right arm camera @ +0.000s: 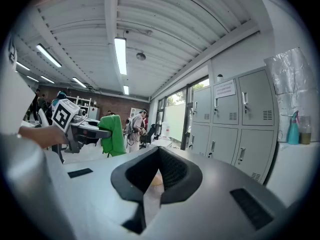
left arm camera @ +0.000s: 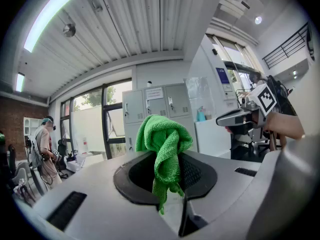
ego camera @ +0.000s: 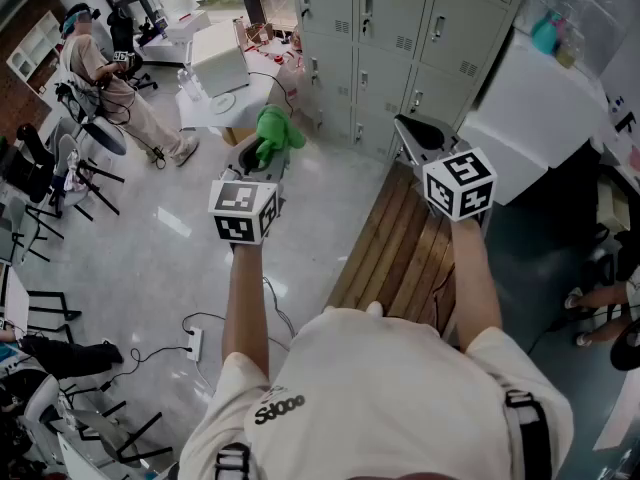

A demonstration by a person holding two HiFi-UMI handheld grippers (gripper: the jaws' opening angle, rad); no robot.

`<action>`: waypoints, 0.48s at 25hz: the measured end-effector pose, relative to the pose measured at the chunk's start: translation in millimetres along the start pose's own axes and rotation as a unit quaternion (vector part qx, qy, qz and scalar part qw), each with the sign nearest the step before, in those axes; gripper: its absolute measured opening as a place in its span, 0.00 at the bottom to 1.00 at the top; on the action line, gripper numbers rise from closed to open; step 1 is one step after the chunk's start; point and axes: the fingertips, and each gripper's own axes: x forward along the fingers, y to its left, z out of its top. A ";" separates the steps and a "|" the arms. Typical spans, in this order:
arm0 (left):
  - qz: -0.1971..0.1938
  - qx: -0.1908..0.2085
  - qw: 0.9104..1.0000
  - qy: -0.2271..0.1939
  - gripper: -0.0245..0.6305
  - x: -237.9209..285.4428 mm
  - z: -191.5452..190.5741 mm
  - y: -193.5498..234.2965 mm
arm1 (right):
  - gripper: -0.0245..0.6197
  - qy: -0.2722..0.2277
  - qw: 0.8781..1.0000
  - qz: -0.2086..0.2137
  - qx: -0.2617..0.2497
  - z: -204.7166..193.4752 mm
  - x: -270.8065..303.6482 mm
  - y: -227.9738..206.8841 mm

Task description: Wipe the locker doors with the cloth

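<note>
Slatted wooden bench [ego camera: 400,253] straight ahead, on a glossy pale floor [ego camera: 150,258]. Left of it, a white power strip [ego camera: 194,344] with a black cable trailing off. Farther out, a white table [ego camera: 225,98] cluttered with small items, a white box [ego camera: 218,56] on top. At upper left, a person [ego camera: 105,73] in light clothes and teal headgear, among black chairs [ego camera: 75,163]. To the right, a white cabinet [ego camera: 530,118] carrying a teal spray bottle [ego camera: 545,34]; crinkled foil [right arm camera: 292,79] on the wall above. Overhead, a ribbed ceiling [left arm camera: 145,19] with long strip lights [right arm camera: 120,55]. Far back, tall windows [left arm camera: 92,126] and a brick wall [right arm camera: 102,105].
</note>
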 end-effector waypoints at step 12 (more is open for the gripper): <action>0.000 -0.005 1.000 0.000 0.17 -1.0 -14.0 38.7 | 0.05 -0.005 1.000 0.007 0.023 -0.6 38.7 19.6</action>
